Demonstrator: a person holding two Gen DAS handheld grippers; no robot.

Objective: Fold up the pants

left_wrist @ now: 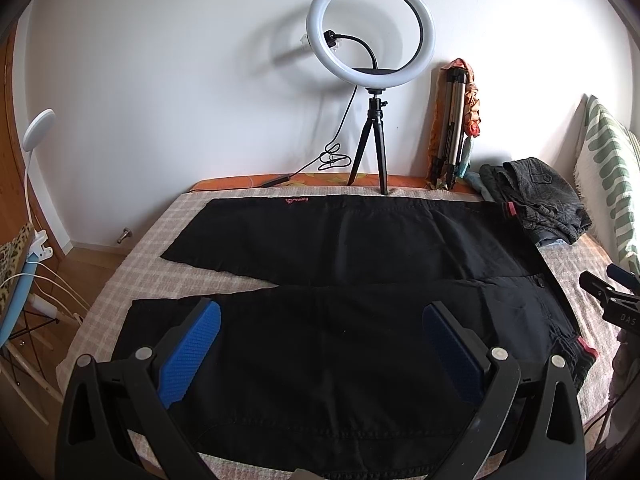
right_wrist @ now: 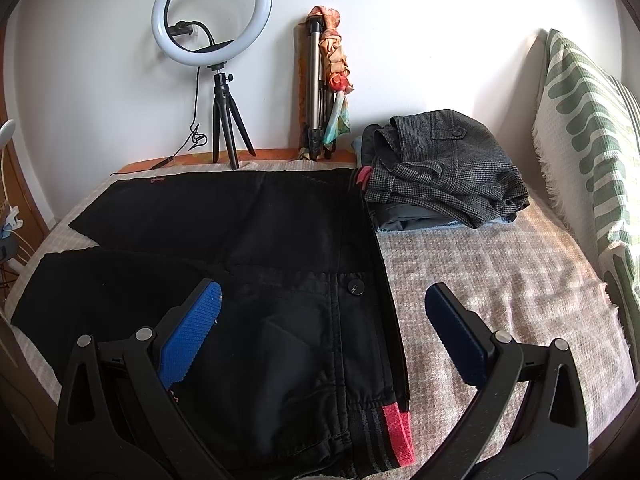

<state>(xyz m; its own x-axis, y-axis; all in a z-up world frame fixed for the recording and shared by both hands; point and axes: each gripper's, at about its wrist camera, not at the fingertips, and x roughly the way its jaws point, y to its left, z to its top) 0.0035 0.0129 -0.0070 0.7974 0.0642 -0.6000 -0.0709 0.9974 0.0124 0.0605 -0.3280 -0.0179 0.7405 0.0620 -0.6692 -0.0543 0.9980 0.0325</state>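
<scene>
Black pants (left_wrist: 340, 248) lie flat on a checked bed cover (left_wrist: 132, 272), legs spread towards the left, waistband with red tabs at the right. My left gripper (left_wrist: 322, 312) is open and empty above the near leg. My right gripper (right_wrist: 323, 294) is open and empty above the waistband; its left pad (right_wrist: 188, 336) is over the pants (right_wrist: 248, 232), its right pad (right_wrist: 456, 336) over the bed cover (right_wrist: 500, 280). The right gripper's tip also shows at the right edge of the left wrist view (left_wrist: 612, 296).
A ring light on a tripod (left_wrist: 370, 52) stands at the far edge by the wall. A folded tripod with a scarf (right_wrist: 320, 92) leans beside it. A grey folded garment pile (right_wrist: 440, 168) lies at the back right. A green patterned pillow (right_wrist: 588, 140) is at the right.
</scene>
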